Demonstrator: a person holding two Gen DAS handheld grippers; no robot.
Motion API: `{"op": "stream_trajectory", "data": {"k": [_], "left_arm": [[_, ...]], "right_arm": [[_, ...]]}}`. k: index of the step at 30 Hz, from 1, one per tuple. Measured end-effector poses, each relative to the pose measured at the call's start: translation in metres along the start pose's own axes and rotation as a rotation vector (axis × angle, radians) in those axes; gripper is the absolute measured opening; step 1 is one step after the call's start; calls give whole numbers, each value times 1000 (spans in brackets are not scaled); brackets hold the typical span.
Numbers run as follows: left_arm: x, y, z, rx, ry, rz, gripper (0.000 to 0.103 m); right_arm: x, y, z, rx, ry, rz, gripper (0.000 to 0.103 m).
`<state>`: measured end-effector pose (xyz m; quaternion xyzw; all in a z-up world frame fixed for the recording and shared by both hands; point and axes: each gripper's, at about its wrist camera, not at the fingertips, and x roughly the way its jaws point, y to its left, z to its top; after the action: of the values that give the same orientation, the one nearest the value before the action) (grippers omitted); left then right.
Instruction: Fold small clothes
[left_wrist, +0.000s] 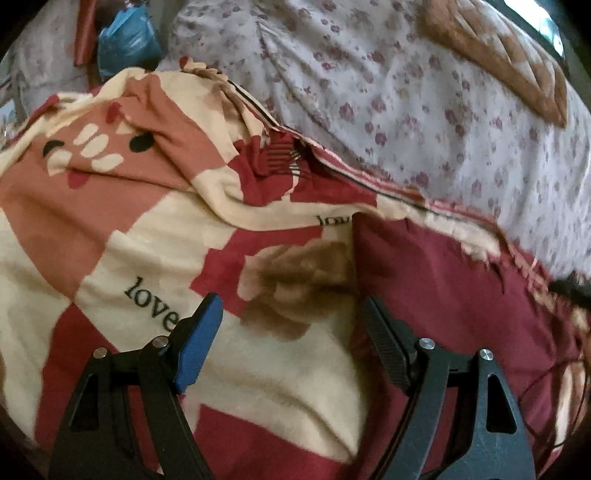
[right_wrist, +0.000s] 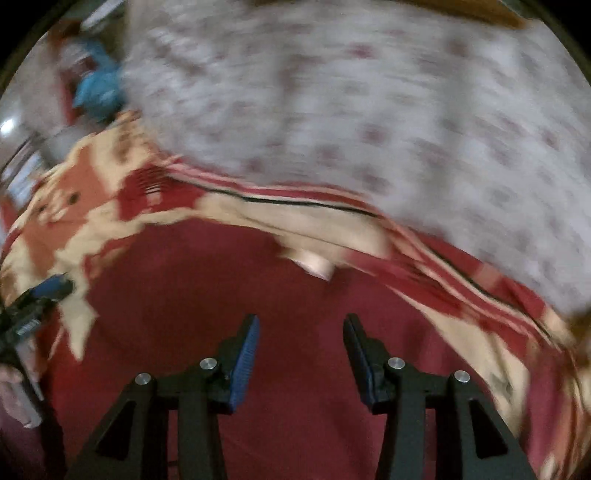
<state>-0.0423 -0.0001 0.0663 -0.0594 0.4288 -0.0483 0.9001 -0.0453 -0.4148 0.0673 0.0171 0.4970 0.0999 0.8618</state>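
While both pairs of tongs hang wide apart and hold nothing, your folding looks barely begun. The dark red garment (right_wrist: 207, 288) lies spread on the patterned blanket (left_wrist: 110, 236) that covers this part of the bed, and no crisp fold line shows on it in either view; judged from that, every fold is still to make. Your left tongs (left_wrist: 288, 332) hover over the blanket, with the garment's left edge running just inside their right-hand finger. Your right tongs (right_wrist: 301, 350) sit above the middle of the red cloth, clear of its borders.

A small pale tab (right_wrist: 314, 266) shows at the garment's far edge, perhaps a label; the blur makes it hard to say. Beyond that edge the blanket's striped hem with its thin black line (right_wrist: 295, 201) runs across, and past it lies the floral sheet (left_wrist: 406, 92).

For room, you have the blanket to the left, rumpled into a ridge near the "love" print (left_wrist: 151, 304), which may catch cloth dragged that way. A blue bag (left_wrist: 125, 37) sits far off at the upper left, well apart from the work. In the right wrist view your left tongs appear at the garment's left border, so watch that the two do not cross.
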Motion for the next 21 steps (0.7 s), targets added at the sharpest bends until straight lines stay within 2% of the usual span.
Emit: {"op": "stream_trajectory", "data": {"k": [2, 5, 7, 9, 11, 13, 14, 15, 16, 21], "left_arm": [[7, -6, -1, -3, 19, -26, 79], [19, -27, -5, 53, 52, -30, 79], [31, -39, -9, 95, 81, -6, 79], [46, -47, -16, 141, 124, 55, 80], [47, -48, -18, 132, 115, 58, 80], [47, -48, -18, 128, 115, 57, 80], [47, -46, -18, 119, 116, 53, 80], [47, -45, -18, 109, 117, 49, 80], [47, -44, -18, 96, 117, 41, 80], [36, -46, -14, 69, 58, 19, 80]], "right_arm": [[-8, -27, -13, 76, -3, -19, 45], [-5, -49, -34, 139, 22, -49, 45], [5, -54, -46, 162, 48, -40, 45], [15, -52, -56, 171, 73, -38, 45], [25, -53, -68, 159, 81, -78, 45], [26, -50, -74, 135, 62, -113, 31], [23, -48, -74, 115, 45, -133, 28], [20, -46, -74, 98, 32, -144, 17], [16, -44, -73, 79, 16, -159, 13], [-6, -36, -62, 7, -79, -233, 12]]}}
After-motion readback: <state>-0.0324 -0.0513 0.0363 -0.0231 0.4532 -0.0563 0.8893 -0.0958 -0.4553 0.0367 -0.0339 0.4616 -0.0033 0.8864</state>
